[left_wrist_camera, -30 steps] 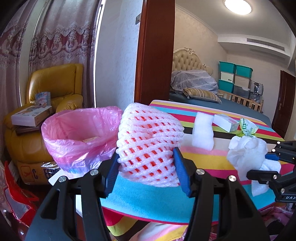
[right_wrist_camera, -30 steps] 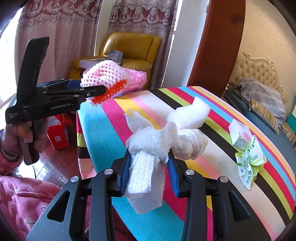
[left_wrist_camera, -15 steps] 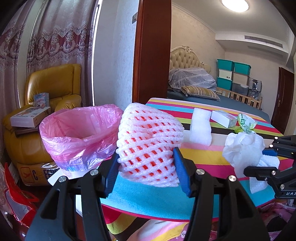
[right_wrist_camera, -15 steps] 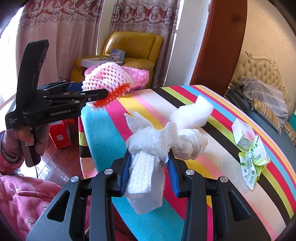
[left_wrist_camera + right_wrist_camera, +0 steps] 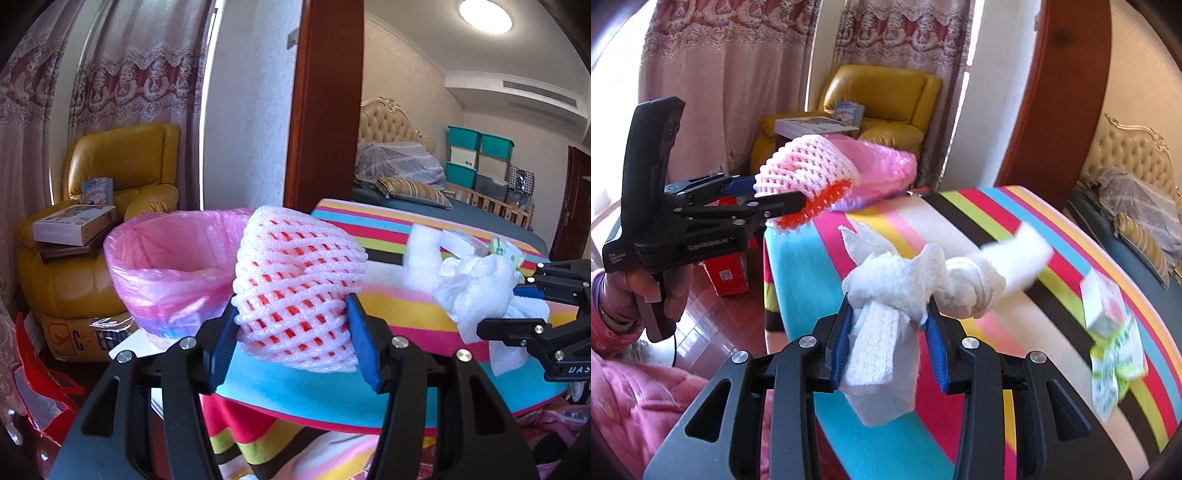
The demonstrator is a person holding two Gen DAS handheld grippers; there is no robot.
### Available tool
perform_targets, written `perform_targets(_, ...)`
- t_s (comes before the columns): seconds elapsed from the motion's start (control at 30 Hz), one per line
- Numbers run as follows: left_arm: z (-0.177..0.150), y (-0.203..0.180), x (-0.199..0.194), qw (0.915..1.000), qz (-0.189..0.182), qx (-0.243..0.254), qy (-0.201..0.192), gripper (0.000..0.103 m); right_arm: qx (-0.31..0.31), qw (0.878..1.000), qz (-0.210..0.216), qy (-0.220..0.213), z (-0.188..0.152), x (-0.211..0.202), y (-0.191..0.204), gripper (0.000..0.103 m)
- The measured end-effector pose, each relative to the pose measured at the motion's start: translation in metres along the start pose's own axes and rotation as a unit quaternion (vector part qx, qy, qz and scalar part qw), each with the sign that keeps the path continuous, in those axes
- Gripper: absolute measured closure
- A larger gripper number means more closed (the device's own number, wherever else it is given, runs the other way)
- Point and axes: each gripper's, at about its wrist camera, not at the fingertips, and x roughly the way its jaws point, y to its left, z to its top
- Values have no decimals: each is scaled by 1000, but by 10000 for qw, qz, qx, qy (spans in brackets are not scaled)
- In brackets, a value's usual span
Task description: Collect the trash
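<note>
While both grippers hang over the striped table's near end, each grips one piece of trash.
Left gripper (image 5: pixel 291 334): blue pads clamp a white foam fruit net with a red inner layer (image 5: pixel 299 288), held above the table's turquoise stripe.
Right gripper (image 5: pixel 888 338): pads squeeze a crumpled white paper towel wad (image 5: pixel 905 291), its knotted end jutting forward.
Bin: a pink plastic-lined trash bin (image 5: pixel 166 266) stands just beside the table edge, behind the net.
Table (image 5: pixel 798 280): a white foam strip (image 5: pixel 421 258), a small white box (image 5: pixel 1102 299) and a green-and-white wrapper (image 5: pixel 1115 373) lie further along.
Person: a hand (image 5: pixel 661 288) in a pink sleeve holds the left handle.
</note>
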Motion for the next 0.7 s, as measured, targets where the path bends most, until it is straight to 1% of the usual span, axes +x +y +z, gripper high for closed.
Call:
perform_targets(0.27, 30, 49, 2, 9994, 245, -230, -23, 48, -168, 9988, 360, -277, 46, 22, 3, 67)
perform_targets(0.4, 41, 66, 11, 9991, 304, -280, 24, 48, -27, 9979, 603, -238, 65, 42, -3, 67)
perform_targets(0.57, 54, 92, 31, 9983, 150, -543, 179, 48, 50, 9971, 743, -161, 87, 63, -6, 67)
perform_targets(0.7, 65, 109, 52, 9974, 273, -583, 313, 48, 107, 9963, 841, -137, 104, 84, -5, 67)
